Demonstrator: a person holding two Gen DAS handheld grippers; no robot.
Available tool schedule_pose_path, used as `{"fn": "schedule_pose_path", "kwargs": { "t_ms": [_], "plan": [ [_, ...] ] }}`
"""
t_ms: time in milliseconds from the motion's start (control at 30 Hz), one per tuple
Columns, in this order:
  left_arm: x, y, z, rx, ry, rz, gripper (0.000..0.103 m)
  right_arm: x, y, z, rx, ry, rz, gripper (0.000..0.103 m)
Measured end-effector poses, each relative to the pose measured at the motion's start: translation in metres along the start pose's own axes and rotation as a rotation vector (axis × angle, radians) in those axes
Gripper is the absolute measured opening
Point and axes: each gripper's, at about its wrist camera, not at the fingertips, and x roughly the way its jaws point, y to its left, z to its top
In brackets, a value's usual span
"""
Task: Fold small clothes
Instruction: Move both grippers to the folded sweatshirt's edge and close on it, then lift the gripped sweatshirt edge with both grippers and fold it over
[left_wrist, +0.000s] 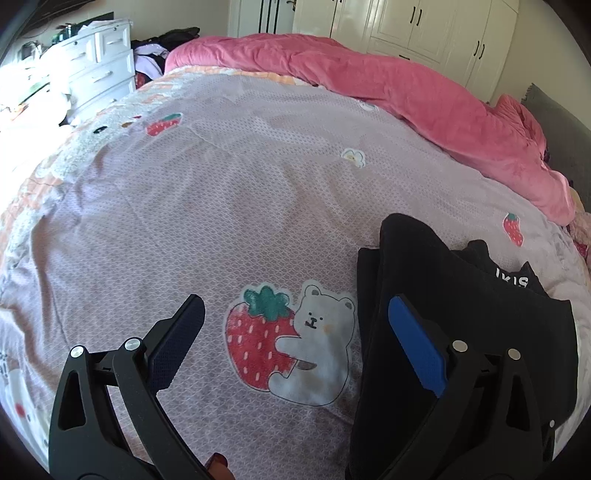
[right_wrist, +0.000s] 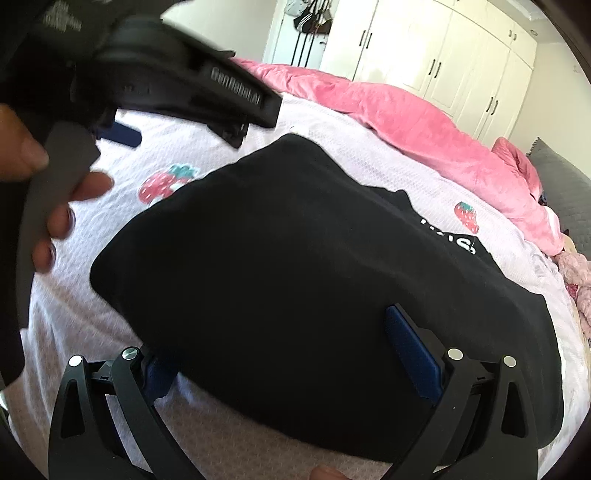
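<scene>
Left wrist view: the left gripper (left_wrist: 295, 332) gapes wide over the bedsheet (left_wrist: 221, 206), the black garment (left_wrist: 417, 266) under its right finger. Right gripper (right_wrist: 280, 354), equally wide, straddles that folded garment's near edge.

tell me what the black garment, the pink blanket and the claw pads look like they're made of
Black garment: soft matte knit, probably cotton; it drapes limply, with printed white lettering. Pink blanket: plush fleece or velvet by its soft sheen and rumpled folds. Pads: blue, seemingly rubber or textured plastic, with a fine dotted grip surface.
</scene>
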Motion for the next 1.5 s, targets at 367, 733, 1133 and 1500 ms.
{"fn": "schedule_pose_path", "kwargs": {
  "t_ms": [367, 733, 1133, 1500],
  "plan": [
    [0.026, -0.016, 0.007, -0.093, 0.116, -0.318, 0.093, -0.031, -0.037, -0.006, 0.177, -0.11, 0.165, 0.014],
    [0.035, -0.037, -0.007, -0.079, 0.152, -0.455, 0.048, -0.037, -0.031, -0.012, 0.184, -0.114, 0.213, 0.009],
    [0.013, -0.042, -0.003, -0.014, 0.088, -0.457, 0.011, -0.041, -0.041, -0.011, 0.213, -0.124, 0.216, 0.008],
    [-0.03, -0.053, -0.017, -0.064, 0.021, -0.538, 0.009, -0.076, -0.075, -0.017, 0.27, -0.186, 0.208, 0.007]
  ]
}}
